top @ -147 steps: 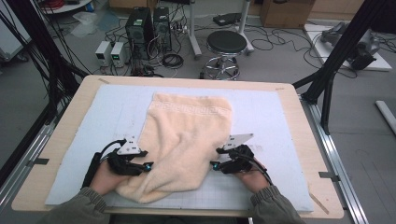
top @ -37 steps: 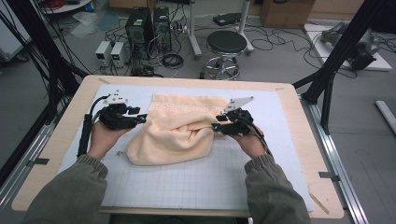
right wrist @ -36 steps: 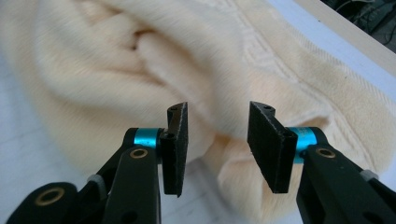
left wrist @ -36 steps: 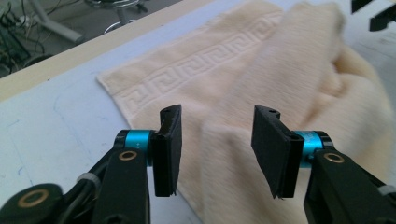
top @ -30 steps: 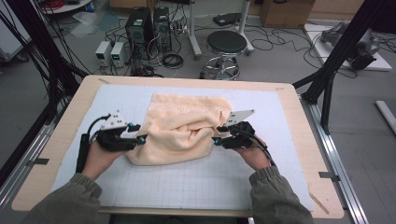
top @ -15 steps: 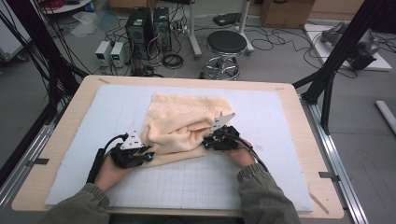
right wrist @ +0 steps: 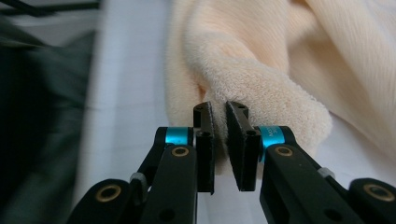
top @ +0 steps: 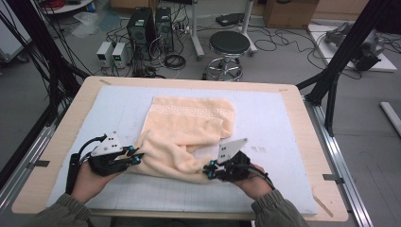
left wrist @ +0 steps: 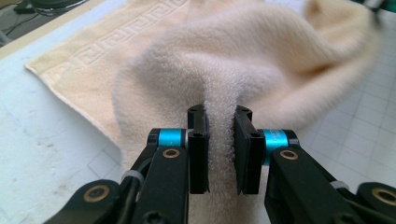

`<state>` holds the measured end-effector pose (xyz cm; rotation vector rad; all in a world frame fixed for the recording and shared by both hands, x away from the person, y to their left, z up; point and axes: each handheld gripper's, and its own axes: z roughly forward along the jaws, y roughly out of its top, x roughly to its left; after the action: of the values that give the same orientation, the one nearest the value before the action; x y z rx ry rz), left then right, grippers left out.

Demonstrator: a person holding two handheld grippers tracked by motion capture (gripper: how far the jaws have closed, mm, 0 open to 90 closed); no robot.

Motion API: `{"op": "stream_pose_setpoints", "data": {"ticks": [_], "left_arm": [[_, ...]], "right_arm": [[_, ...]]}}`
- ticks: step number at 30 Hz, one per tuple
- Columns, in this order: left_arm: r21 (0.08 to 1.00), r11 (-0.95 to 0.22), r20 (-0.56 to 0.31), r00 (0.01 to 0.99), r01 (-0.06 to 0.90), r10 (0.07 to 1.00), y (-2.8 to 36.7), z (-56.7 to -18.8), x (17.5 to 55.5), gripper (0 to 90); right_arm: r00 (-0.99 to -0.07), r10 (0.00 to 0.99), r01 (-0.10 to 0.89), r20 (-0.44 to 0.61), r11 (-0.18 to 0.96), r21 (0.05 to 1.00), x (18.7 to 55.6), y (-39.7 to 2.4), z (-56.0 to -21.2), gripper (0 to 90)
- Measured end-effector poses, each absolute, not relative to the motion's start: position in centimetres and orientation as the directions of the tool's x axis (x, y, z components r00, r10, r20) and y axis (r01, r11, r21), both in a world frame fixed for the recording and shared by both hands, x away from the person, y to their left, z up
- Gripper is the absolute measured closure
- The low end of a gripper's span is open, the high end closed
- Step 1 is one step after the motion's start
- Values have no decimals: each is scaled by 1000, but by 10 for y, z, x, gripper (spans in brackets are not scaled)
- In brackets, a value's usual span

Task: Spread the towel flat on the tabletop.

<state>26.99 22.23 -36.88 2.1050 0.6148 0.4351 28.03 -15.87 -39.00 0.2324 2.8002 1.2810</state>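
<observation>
I count one cream towel point(top: 189, 127) on one white gridded mat point(top: 283, 123), which lies on one wooden table point(top: 302, 113). I hold two grippers, the left gripper point(top: 135, 157) and the right gripper point(top: 208, 171). Behind the table stands one round stool point(top: 229, 43).

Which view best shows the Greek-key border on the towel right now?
The high view: the border runs across the towel at its far end. The left gripper view shows part of it at an angle; the right gripper view gives plain pile.
</observation>
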Motion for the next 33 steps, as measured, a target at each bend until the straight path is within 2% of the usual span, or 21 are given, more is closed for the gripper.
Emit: {"op": "stream_pose_setpoints", "data": {"ticks": [2,3,5,7,9,13,17,19,20,23,26,33], "left_arm": [[813,-508,77,811,285,579,225,-371,273,776],[803,-515,74,807,300,586,226,-373,276,768],[793,-505,40,798,341,601,229,-379,281,702],[805,-479,9,801,349,599,233,-382,281,640],[817,-471,16,805,331,593,234,-382,277,543],[804,-499,10,833,322,553,227,-391,273,447],[766,-533,-24,843,361,537,216,-412,279,429],[741,-562,-24,852,366,524,209,-422,282,489],[735,-578,-1,854,354,521,207,-425,283,559],[733,-587,20,852,343,523,205,-423,288,750],[760,-563,21,853,326,522,205,-414,287,828],[814,-534,57,882,230,467,190,-382,277,840]], "right_arm": [[-996,77,81,42,629,773,264,-149,-389,790],[-998,57,64,36,633,771,257,-144,-388,747],[-999,45,38,13,625,780,255,-140,-384,689],[-995,95,46,-16,612,790,263,-144,-381,657],[-987,158,72,-30,601,796,276,-153,-381,630],[-942,306,93,-137,632,769,304,-157,-391,512],[-904,388,123,-180,638,760,327,-150,-404,446],[-902,398,150,-169,656,740,339,-145,-414,463],[-905,396,166,-155,665,728,343,-143,-419,516],[-926,363,181,-104,668,722,351,-142,-425,797],[-933,352,187,-72,647,739,351,-150,-415,838],[-925,371,184,-83,629,755,331,-189,-373,841]]}}
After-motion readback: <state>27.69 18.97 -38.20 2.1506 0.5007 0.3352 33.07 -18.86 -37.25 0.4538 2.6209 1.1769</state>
